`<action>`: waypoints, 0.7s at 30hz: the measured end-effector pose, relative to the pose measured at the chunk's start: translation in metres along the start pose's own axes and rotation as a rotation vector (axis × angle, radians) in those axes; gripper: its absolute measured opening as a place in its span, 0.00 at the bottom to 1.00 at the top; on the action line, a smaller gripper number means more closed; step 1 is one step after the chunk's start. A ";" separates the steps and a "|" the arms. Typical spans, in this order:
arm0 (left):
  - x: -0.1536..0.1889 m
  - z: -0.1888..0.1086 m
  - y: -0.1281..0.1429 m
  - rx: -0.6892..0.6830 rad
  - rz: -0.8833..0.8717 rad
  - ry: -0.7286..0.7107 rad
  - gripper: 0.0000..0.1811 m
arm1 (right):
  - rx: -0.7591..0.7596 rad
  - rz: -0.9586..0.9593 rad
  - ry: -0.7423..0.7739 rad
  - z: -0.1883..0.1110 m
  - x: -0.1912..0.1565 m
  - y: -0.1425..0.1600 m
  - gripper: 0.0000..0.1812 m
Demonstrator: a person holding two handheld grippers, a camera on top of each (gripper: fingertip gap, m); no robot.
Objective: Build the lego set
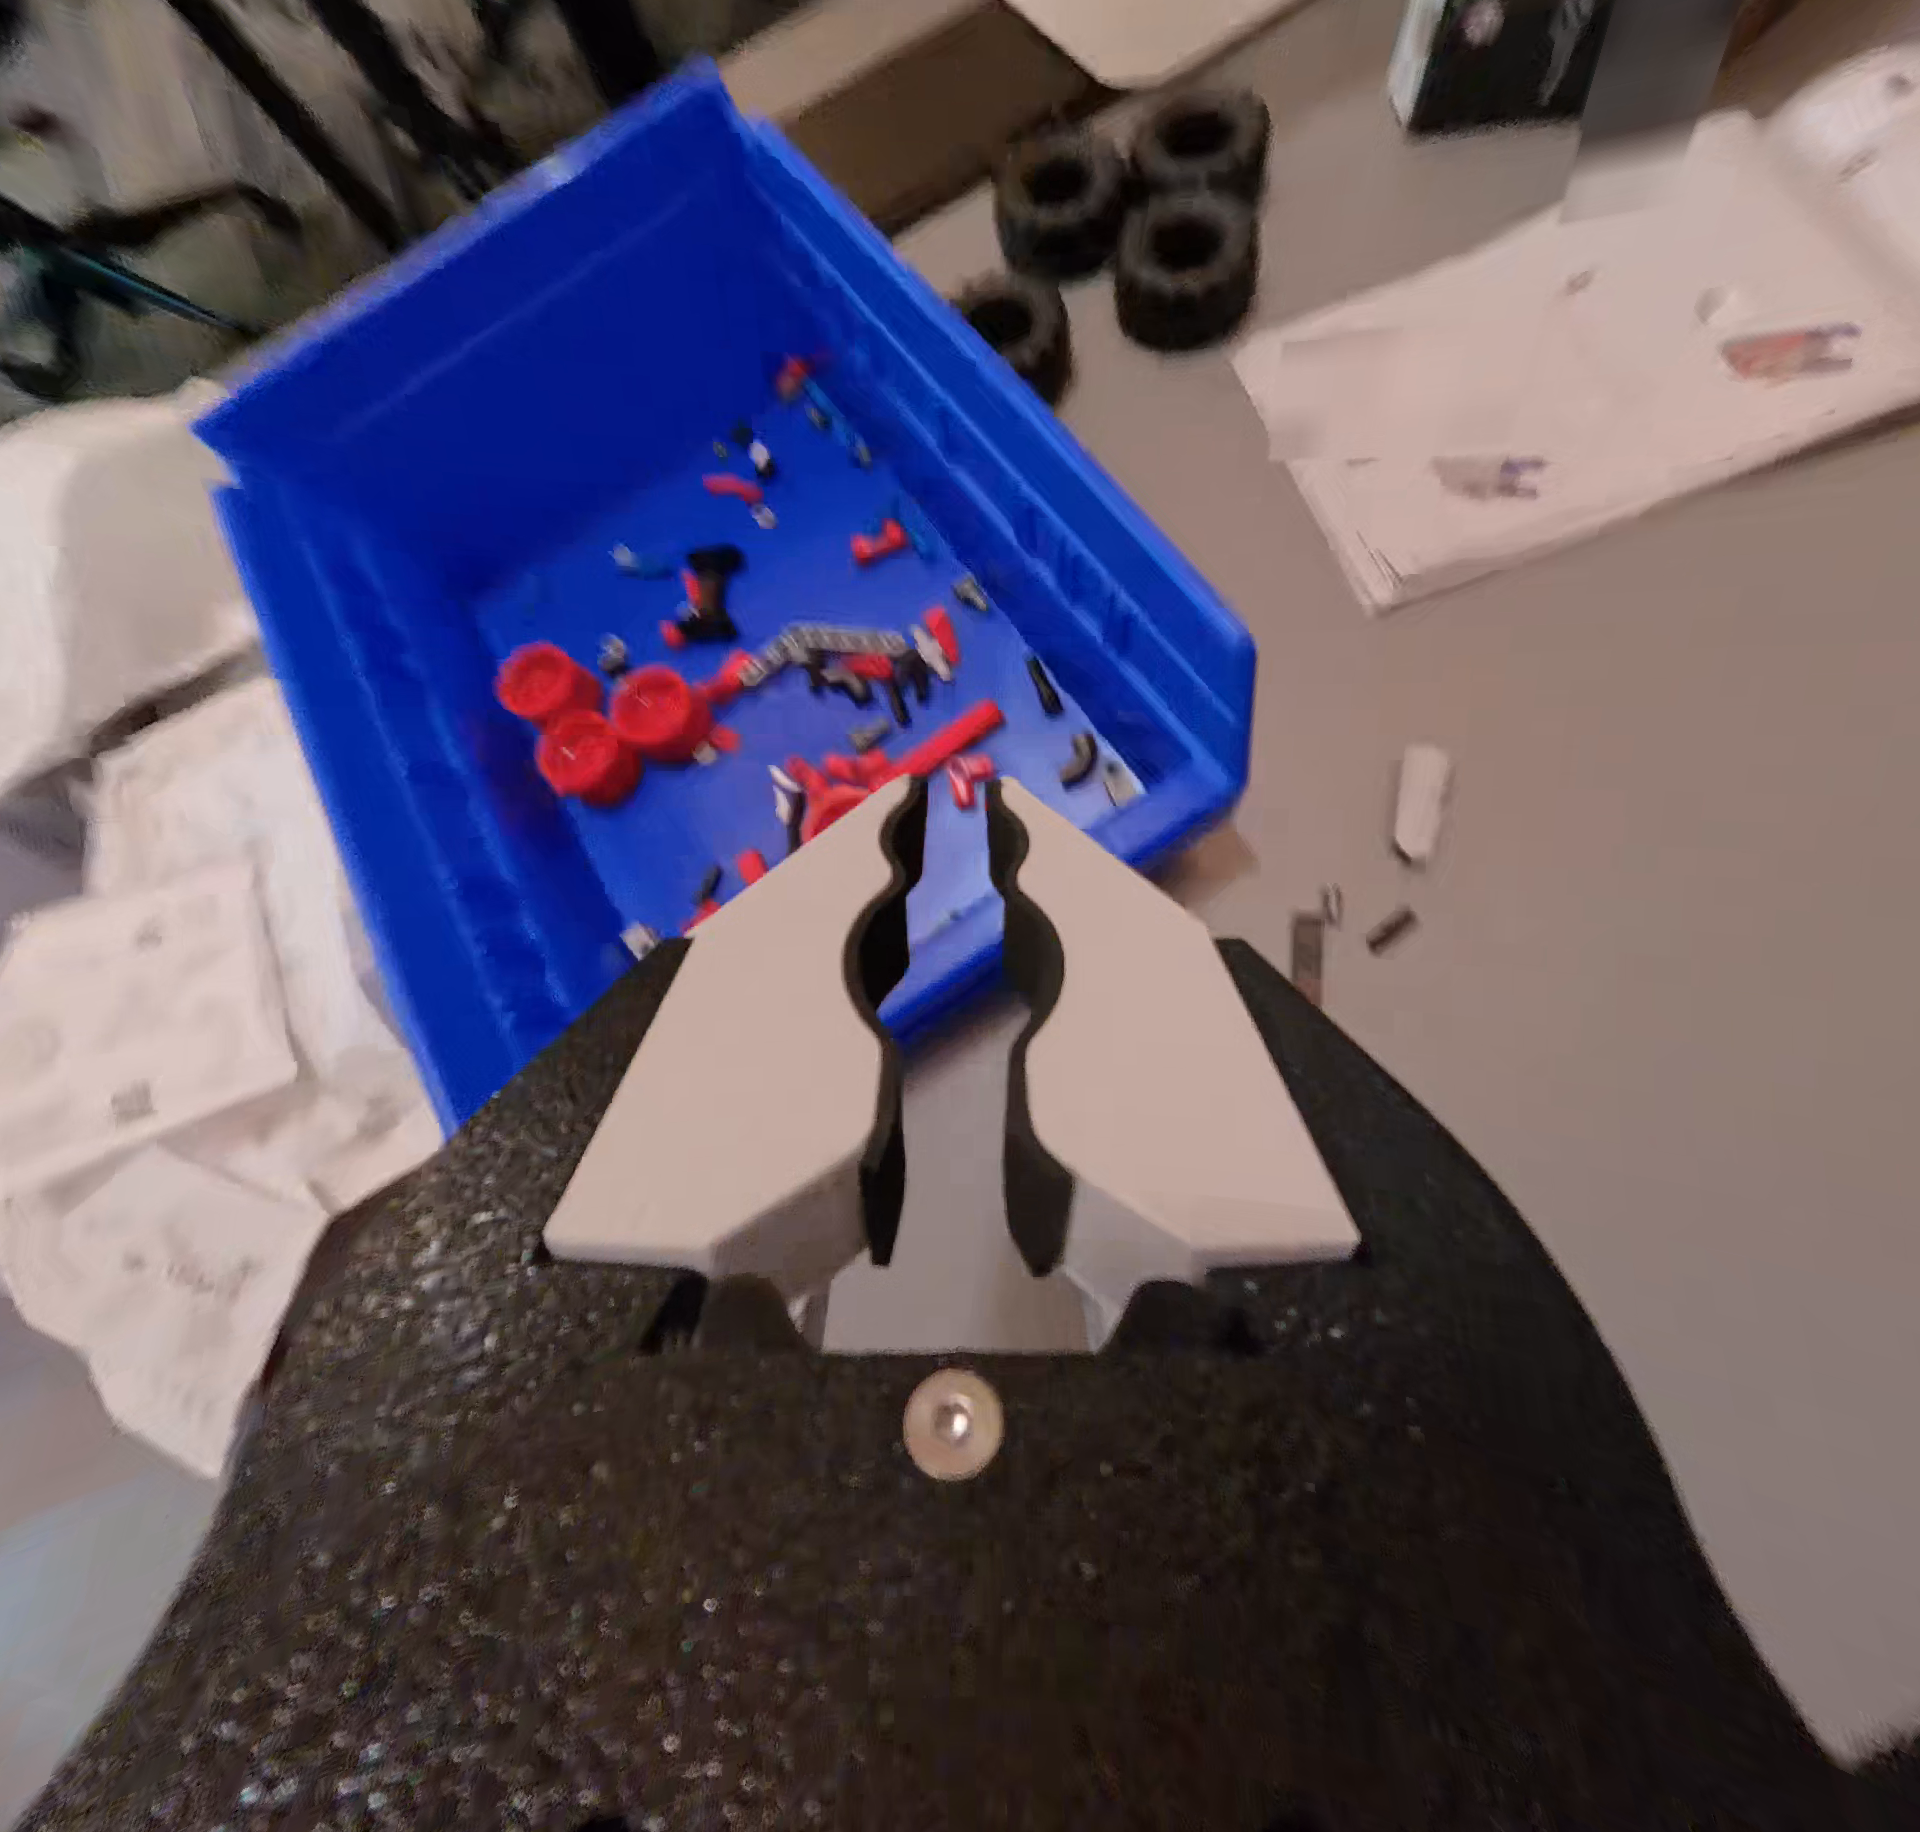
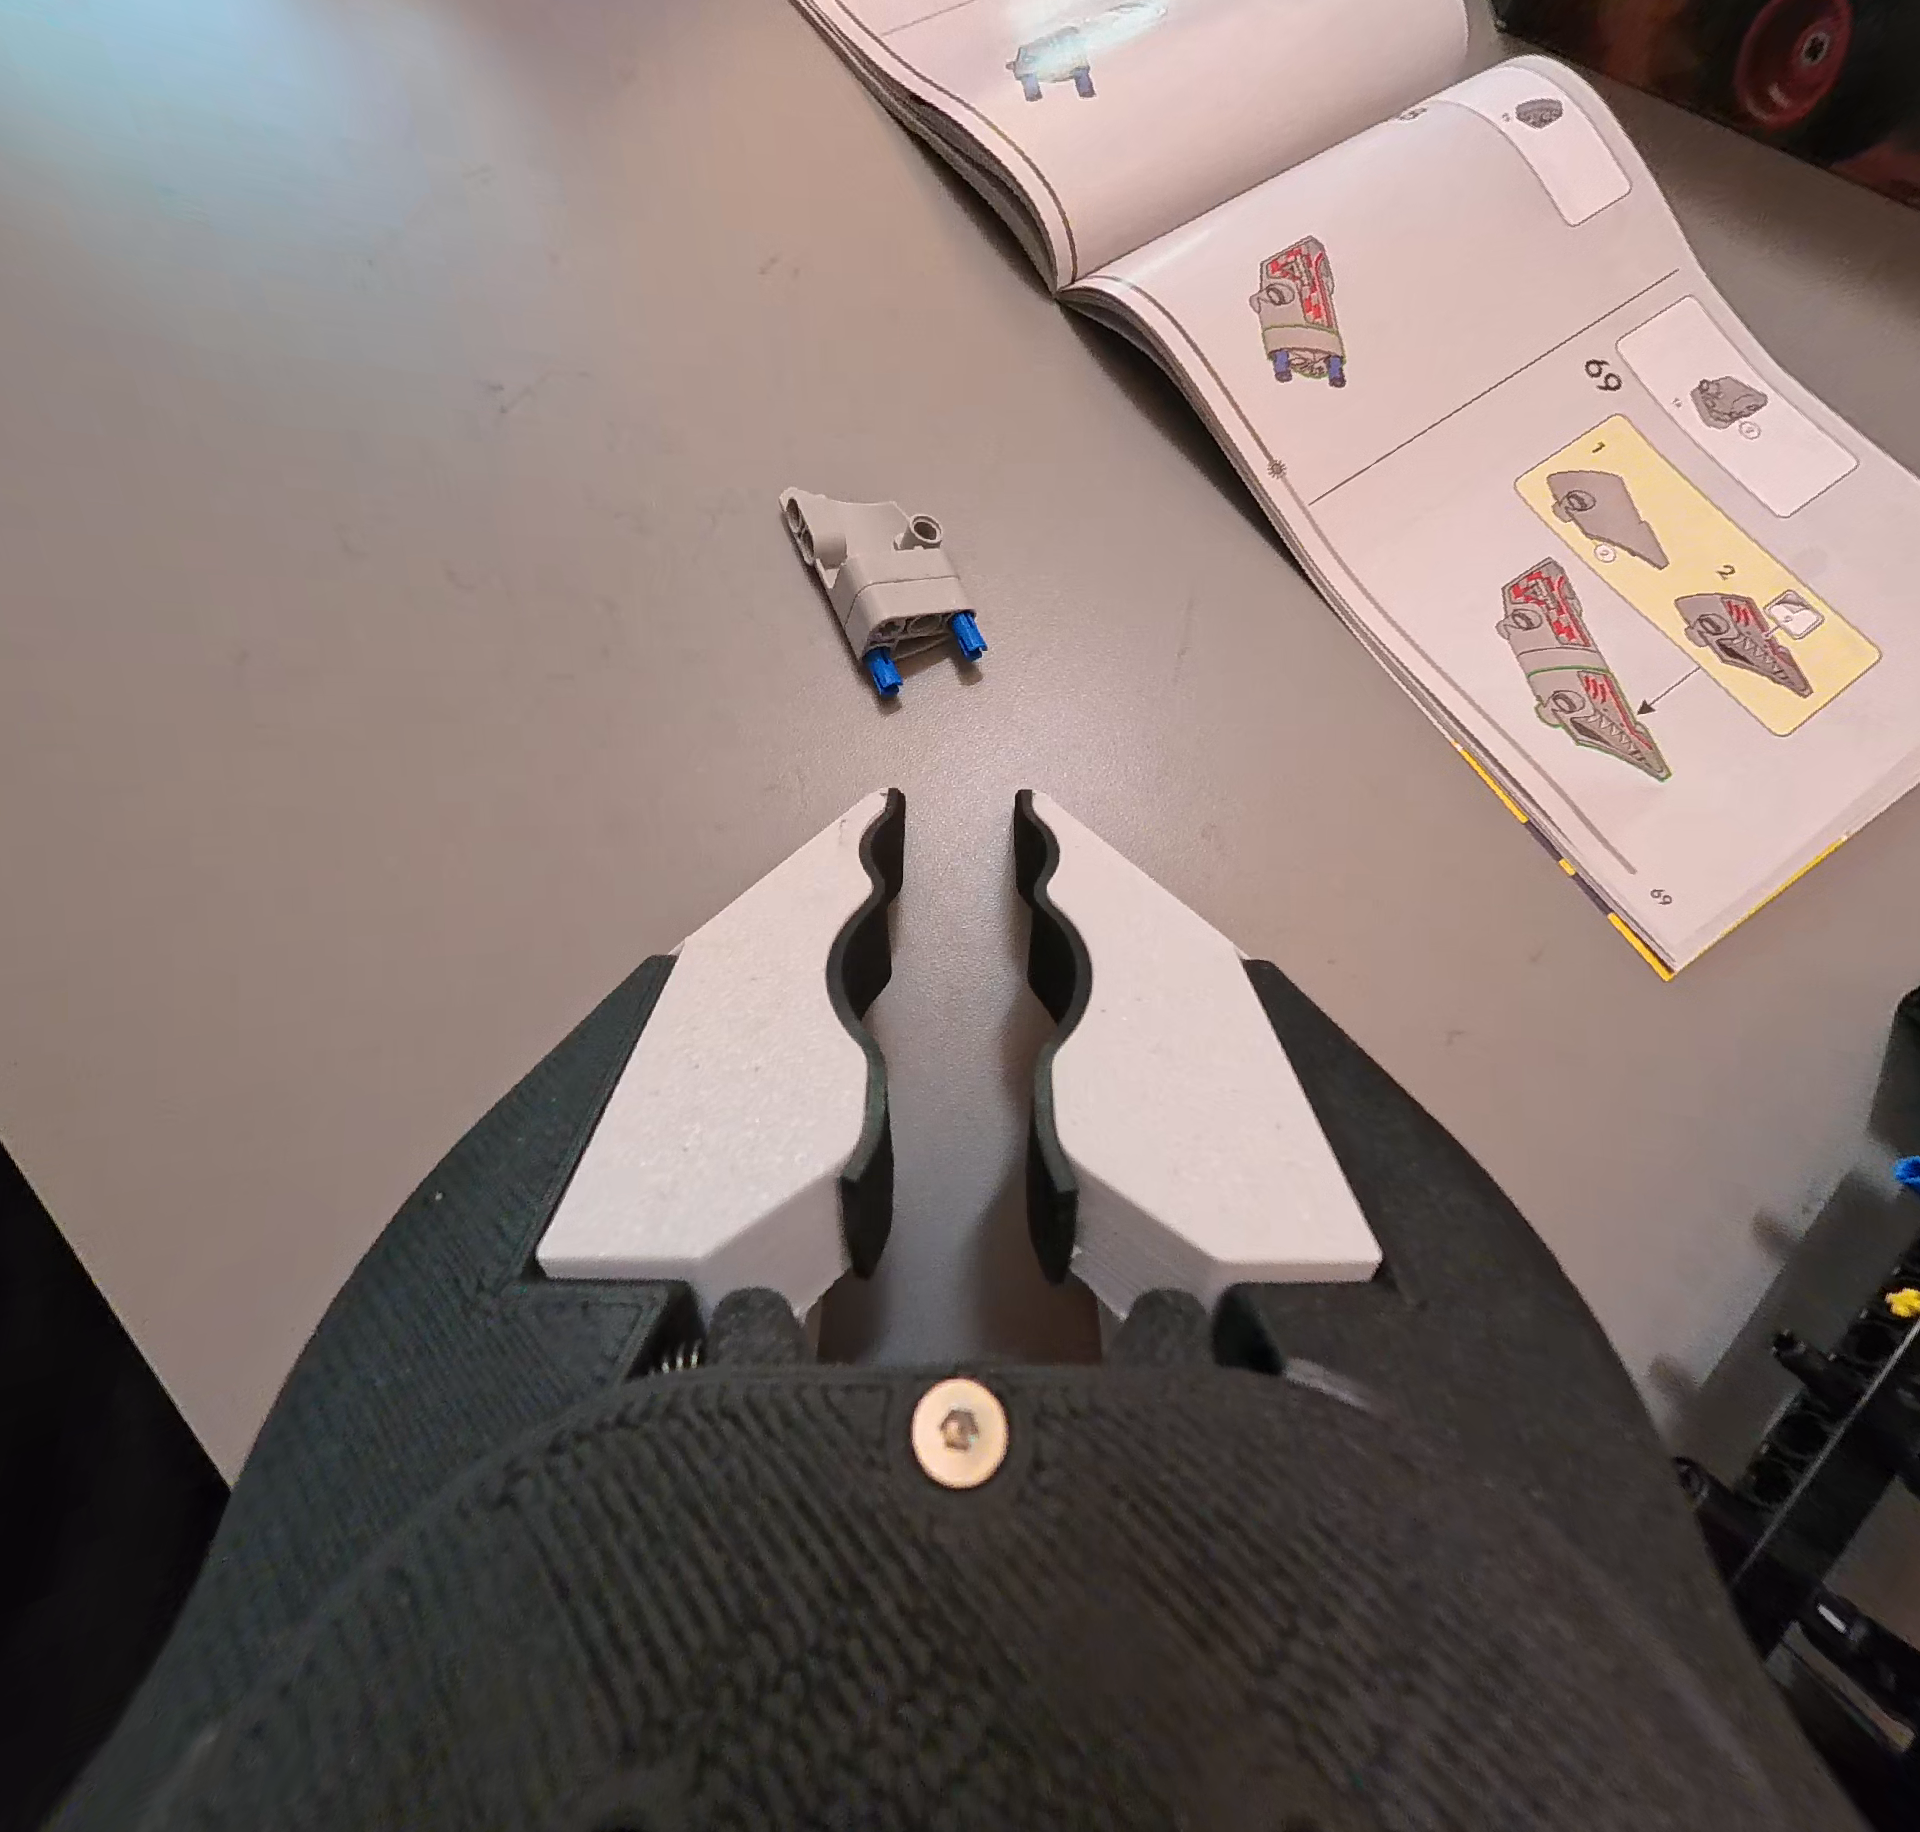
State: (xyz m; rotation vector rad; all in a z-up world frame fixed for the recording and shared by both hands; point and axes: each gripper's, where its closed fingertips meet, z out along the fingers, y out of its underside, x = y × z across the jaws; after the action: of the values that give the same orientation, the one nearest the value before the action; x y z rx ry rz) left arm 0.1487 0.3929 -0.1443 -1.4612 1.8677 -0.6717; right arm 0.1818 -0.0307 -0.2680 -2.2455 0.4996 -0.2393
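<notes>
Left tongs (image 1: 956, 785) slightly parted, nothing between them, poised over our blue bin (image 1: 623, 348) of loose red and black lego pieces (image 1: 800, 670); black tyres (image 1: 1132, 213) lie beyond it. Right tongs (image 2: 958, 795) also parted and empty above the table (image 2: 364, 535); grey sub-assembly with blue pins (image 2: 883, 577) lies just ahead, instruction booklet (image 2: 1455, 411) at right.

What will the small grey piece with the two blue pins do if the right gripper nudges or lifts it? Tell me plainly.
The grey piece looks like hard plastic, so probably stiff and light. It lies flat on the table, so a push should slide it, not roll it. The blue pins jut out one end and may pull free. The right gripper is open, apart from it.
</notes>
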 end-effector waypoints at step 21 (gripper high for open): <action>0.073 0.025 0.106 -0.088 0.263 0.160 0.03 | 0.000 -0.022 0.013 0.000 -0.001 0.000 0.10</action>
State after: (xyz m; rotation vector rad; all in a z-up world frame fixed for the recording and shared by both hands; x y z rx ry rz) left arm 0.0899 0.3479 -0.2524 -1.2136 2.1895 -0.6002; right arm 0.1810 -0.0305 -0.2679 -2.2515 0.4823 -0.2649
